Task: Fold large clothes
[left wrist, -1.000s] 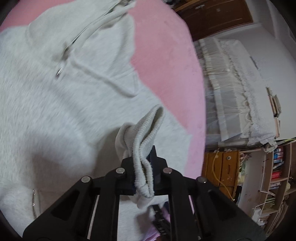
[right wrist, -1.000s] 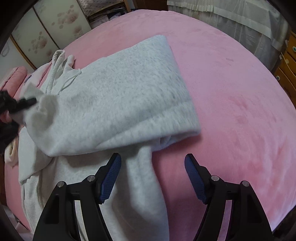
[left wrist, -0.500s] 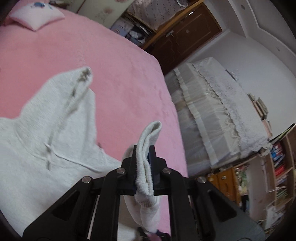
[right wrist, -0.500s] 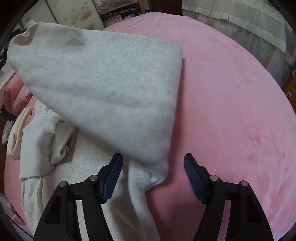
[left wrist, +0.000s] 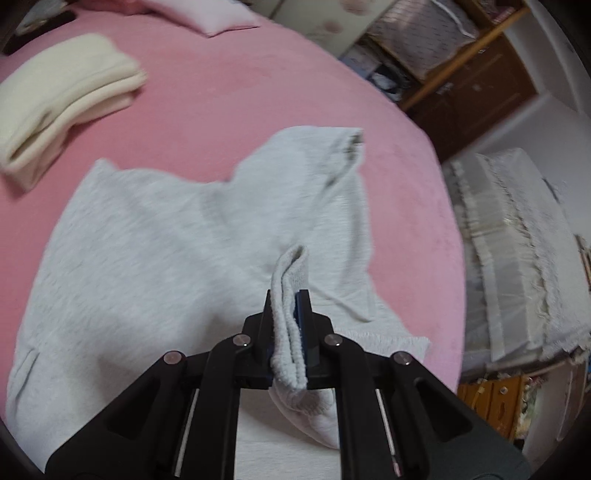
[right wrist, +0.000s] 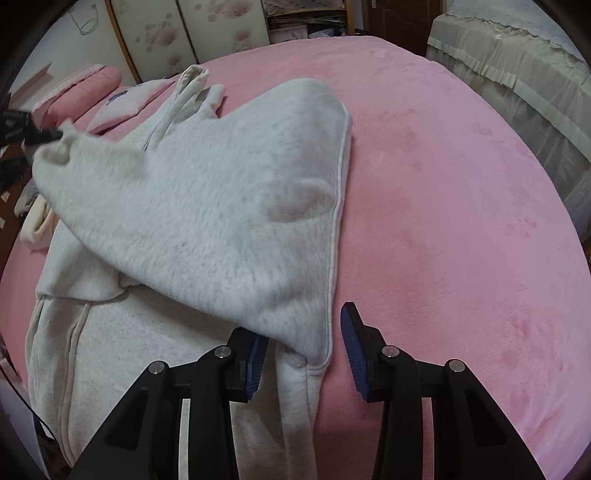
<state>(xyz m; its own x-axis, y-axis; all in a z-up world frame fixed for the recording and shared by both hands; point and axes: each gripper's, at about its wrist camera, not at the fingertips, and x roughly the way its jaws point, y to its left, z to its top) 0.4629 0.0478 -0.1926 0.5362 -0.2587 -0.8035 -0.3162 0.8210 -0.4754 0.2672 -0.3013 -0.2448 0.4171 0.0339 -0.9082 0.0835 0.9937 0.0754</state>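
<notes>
Left wrist view: left gripper (left wrist: pixel 287 325) has its jaws clamped on the ribbed cuff (left wrist: pixel 290 295) of the grey hoodie (left wrist: pixel 147 258), cuff standing upright between the pads, its edge pointing away from the camera. Hoodie body lies spread on the pink bed (left wrist: pixel 221 92), just past and left of the jaws; hood (left wrist: pixel 314 155) points far right. A folded cream garment (left wrist: pixel 62 96) sits far left on the bed, well apart. Pillow (left wrist: pixel 207 16) at the far edge. Nothing blocks the path over the body.

Right wrist view: right gripper (right wrist: pixel 304 354) has been closing, jaws part-open; the sleeve's underarm corner (right wrist: pixel 314 350) sits between the pads, nearer the left one, not visibly pinched. The sleeve (right wrist: pixel 207 206) stretches from this corner up to far left, where the left gripper, dark and blurred at the frame edge, holds the cuff end. So the long axis runs diagonally near-right to far-left, raised above the hoodie body. Seam edge runs straight away from the jaws. Bare pink bed on the right; pink pillows (right wrist: pixel 85 88) far left, clear of the fold.

My read: right hand is the one at the pivot corner; it needs to finish pinching before the sleeve gets laid across.
</notes>
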